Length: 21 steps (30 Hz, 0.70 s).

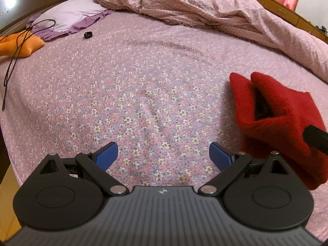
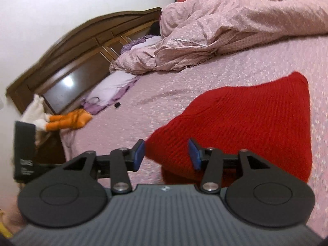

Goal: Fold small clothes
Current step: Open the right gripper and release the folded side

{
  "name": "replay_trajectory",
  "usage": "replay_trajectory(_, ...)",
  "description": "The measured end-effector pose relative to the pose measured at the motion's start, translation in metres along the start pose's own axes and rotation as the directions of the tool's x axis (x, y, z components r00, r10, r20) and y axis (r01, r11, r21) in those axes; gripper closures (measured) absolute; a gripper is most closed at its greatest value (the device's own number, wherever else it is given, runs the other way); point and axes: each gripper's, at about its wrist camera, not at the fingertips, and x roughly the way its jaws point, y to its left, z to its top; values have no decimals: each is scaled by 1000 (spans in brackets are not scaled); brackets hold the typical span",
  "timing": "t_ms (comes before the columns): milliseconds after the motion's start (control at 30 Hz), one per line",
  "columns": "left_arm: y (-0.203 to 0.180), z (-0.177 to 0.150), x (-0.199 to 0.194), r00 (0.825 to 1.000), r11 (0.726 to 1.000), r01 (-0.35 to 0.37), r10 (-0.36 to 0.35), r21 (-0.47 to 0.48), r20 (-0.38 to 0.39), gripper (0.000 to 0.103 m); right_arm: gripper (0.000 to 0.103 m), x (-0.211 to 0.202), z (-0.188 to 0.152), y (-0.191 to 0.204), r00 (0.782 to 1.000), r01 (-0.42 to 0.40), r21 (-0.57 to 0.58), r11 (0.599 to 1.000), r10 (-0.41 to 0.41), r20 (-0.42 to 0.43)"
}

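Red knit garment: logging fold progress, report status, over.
Left gripper open, empty. Right gripper open around red knit garment edge. Garment bunched on bedspread. Nothing in the way.

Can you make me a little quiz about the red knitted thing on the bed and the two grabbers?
1. True or false: the left gripper is holding the red knitted garment.
2. What lies nearest the purple pillow? A) orange soft toy B) a shoe C) a book
3. Fill in: the right gripper has a corner of the garment between its ____ jaws.

Key: 1 false, its jaws are wide open over the floral bedsheet. 2 A. 3 open, the pads are not pressing.
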Motion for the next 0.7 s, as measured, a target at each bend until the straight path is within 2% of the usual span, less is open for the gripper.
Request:
replay_trajectory(200,-8,10,-17,998,998,65,-65,2,26,5,52,-34,3,-12,998,6,72,997,-11,64)
replay_trajectory(400,-28,25,-33,987,989,142,-145,40,67,5,51,-62,7,-35,990,29,149,988,-49,130)
replay_trajectory(700,-77,39,-32,972,967,213,-224,140,69,5,51,-80,-4,-78,968,135,294,946,-189,164)
